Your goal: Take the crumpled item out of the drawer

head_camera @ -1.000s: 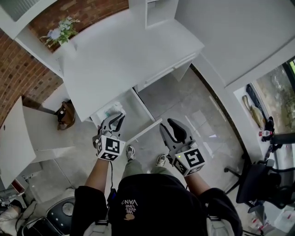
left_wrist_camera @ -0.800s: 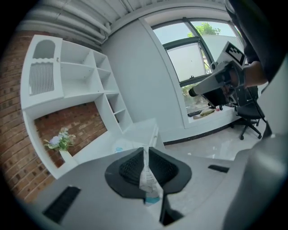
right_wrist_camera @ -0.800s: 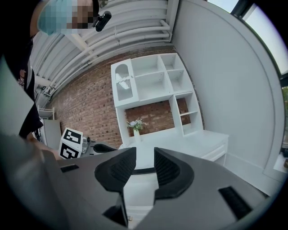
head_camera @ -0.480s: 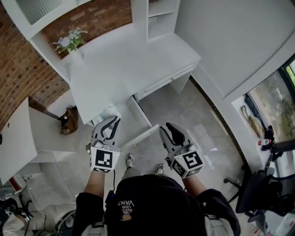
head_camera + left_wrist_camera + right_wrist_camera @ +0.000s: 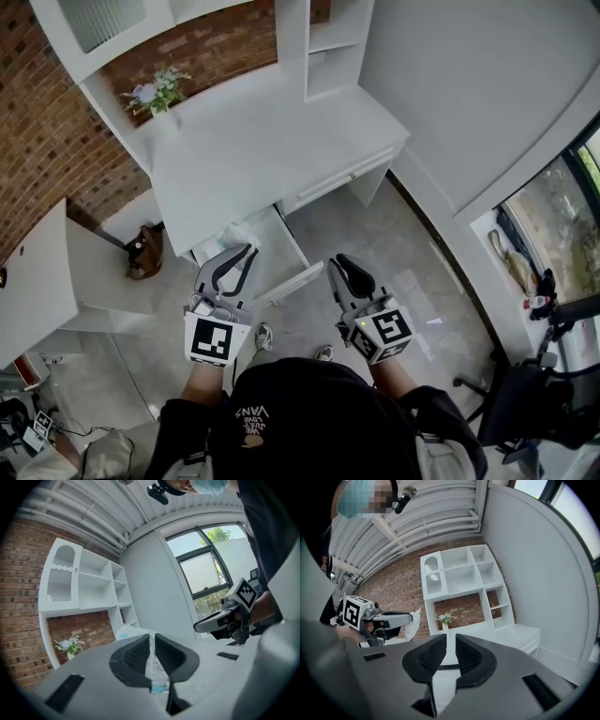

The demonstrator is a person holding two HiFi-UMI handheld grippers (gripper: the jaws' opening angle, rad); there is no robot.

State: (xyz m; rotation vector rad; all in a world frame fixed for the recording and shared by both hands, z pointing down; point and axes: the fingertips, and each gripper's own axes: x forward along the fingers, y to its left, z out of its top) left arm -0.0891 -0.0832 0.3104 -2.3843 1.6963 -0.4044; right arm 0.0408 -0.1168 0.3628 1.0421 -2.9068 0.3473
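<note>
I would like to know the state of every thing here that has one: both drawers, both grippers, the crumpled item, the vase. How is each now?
Left drawer: pulled open.
Right drawer: shut.
Crumpled item: pinched, held up in the air.
Left gripper: shut on the crumpled item.
Right gripper: jaws closing, nothing between them.
Vase: upright on the desk, flowers in it.

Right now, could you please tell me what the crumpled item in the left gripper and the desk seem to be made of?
The crumpled item: probably thin clear plastic film, glossy; light shows through its creases, with a blue patch below. The desk: likely painted wood or laminate, smooth matt white, no grain visible.
</note>
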